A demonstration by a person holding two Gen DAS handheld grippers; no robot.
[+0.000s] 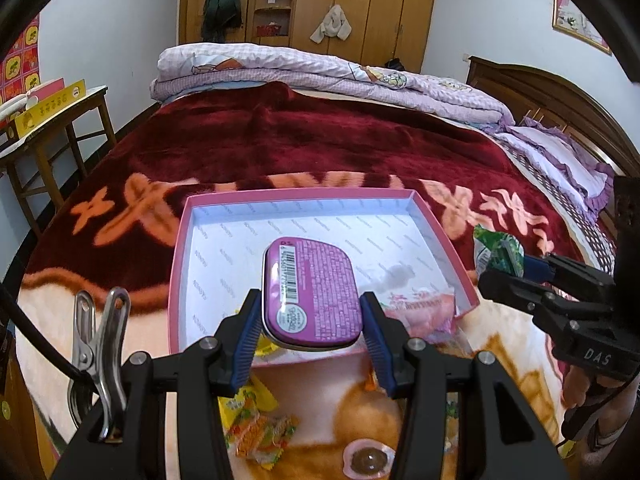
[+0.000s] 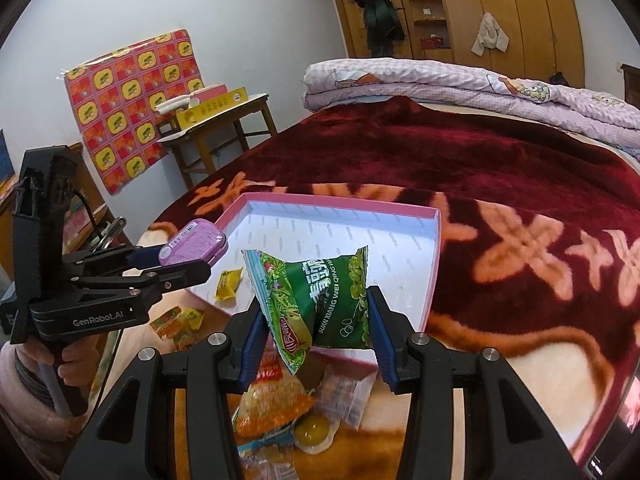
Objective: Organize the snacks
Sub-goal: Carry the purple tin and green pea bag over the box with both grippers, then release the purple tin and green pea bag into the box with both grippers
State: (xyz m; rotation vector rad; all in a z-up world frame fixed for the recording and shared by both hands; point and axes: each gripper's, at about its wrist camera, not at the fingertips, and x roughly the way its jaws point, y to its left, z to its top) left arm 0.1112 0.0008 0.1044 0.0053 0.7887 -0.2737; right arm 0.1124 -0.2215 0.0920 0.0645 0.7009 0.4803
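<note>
A shallow pink box point(image 1: 180, 248) point(image 2: 434, 264) with a white printed floor lies on the bed blanket. My left gripper point(image 1: 312, 320) point(image 2: 188, 258) is shut on a purple tin point(image 1: 312, 292) point(image 2: 192, 246), label side up, held over the box's near edge. My right gripper point(image 2: 316, 320) point(image 1: 504, 276) is shut on a green snack packet point(image 2: 316, 300) point(image 1: 498, 250), held just above the box's near right corner. A small yellow sachet point(image 2: 228, 284) lies inside the box.
Loose snack packets point(image 2: 276, 404) point(image 1: 256, 428) lie on the cream part of the blanket in front of the box. A wooden side table point(image 2: 224, 128) with yellow boxes stands left of the bed. A folded quilt point(image 1: 320, 76) lies at the far end.
</note>
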